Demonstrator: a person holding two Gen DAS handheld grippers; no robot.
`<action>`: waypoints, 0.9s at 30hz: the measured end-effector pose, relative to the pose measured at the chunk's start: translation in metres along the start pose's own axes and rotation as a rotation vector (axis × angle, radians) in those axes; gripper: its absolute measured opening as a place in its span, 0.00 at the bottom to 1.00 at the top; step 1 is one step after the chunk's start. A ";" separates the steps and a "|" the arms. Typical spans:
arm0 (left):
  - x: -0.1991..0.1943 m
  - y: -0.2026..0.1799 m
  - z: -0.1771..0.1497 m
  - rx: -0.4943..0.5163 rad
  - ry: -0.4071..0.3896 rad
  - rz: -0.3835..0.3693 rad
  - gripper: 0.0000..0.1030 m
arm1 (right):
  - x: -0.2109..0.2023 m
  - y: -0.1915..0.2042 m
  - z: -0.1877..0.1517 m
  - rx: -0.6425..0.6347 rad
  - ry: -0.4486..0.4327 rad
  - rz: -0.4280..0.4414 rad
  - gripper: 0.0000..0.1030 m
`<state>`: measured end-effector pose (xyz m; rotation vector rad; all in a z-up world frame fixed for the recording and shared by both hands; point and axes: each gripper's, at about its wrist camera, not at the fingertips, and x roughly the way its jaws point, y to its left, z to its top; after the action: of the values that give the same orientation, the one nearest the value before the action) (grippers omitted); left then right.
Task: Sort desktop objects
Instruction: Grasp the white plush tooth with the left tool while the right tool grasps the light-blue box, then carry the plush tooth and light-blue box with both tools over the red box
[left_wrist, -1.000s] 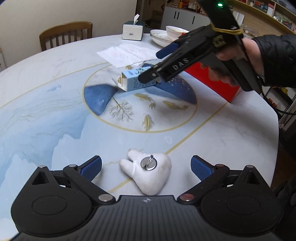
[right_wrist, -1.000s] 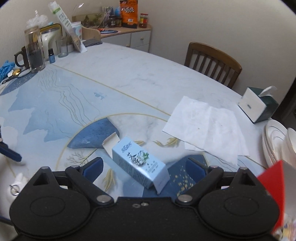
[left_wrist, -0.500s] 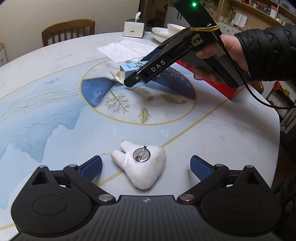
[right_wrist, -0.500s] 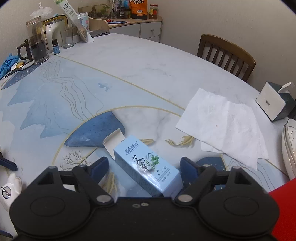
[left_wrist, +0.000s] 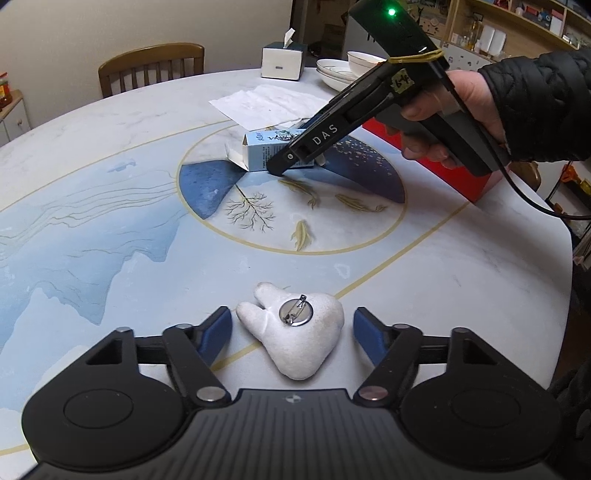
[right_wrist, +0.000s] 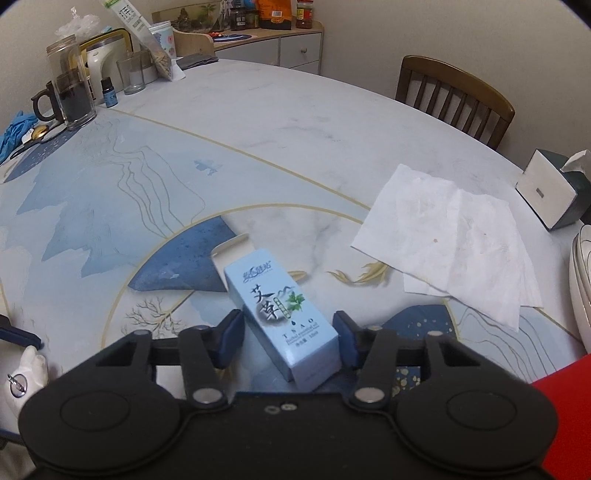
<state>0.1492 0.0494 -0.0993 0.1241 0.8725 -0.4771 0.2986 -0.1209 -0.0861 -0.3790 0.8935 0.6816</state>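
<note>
- Left gripper (left_wrist: 291, 330): jaws wide apart, low over the table (left_wrist: 461, 258). Nothing is held.
- Plush (left_wrist: 295, 332): white, tooth-shaped, lying flat on the table between the left fingers (left_wrist: 216, 334), clear of both pads. A round metal pin back (left_wrist: 295, 312) faces up on it.
- Right gripper (right_wrist: 288, 338): jaws partly closed, one on each side of the box (right_wrist: 280, 314). The right pad sits at the box's side; a narrow gap shows at the left pad. Firm contact cannot be confirmed.
- Box: pale blue carton lying on its long side on the table's central painted circle, its flap (right_wrist: 231, 247) open at the far end. The printed face is up.
- In the left wrist view the right gripper (left_wrist: 291, 157) slopes down to the box (left_wrist: 266, 149), held by a hand (left_wrist: 454, 114) in a dark sleeve. A green light (left_wrist: 390, 12) is lit on its body.
- Paper sheet (right_wrist: 450, 236): spread flat beyond the box, to its right in the right wrist view.
- Tissue box (right_wrist: 550, 192): near the table edge, past the sheet.
- Red box (left_wrist: 458, 173): on the table beneath the hand.
- Plates (left_wrist: 332, 70): stacked near the tissue box (left_wrist: 282, 61).
- Jars, a glass and a kettle stand at the far left edge in the right wrist view.
</note>
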 end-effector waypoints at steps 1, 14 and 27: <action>0.000 0.000 0.001 0.003 0.001 0.005 0.61 | -0.001 0.002 0.000 -0.002 0.005 0.003 0.43; 0.004 0.000 0.007 0.003 0.008 0.000 0.56 | -0.024 0.012 -0.007 0.071 0.024 -0.038 0.27; -0.010 -0.008 0.028 -0.003 -0.042 -0.001 0.55 | -0.082 0.018 -0.019 0.152 -0.035 -0.040 0.27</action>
<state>0.1599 0.0377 -0.0735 0.1107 0.8327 -0.4777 0.2392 -0.1501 -0.0310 -0.2483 0.8962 0.5781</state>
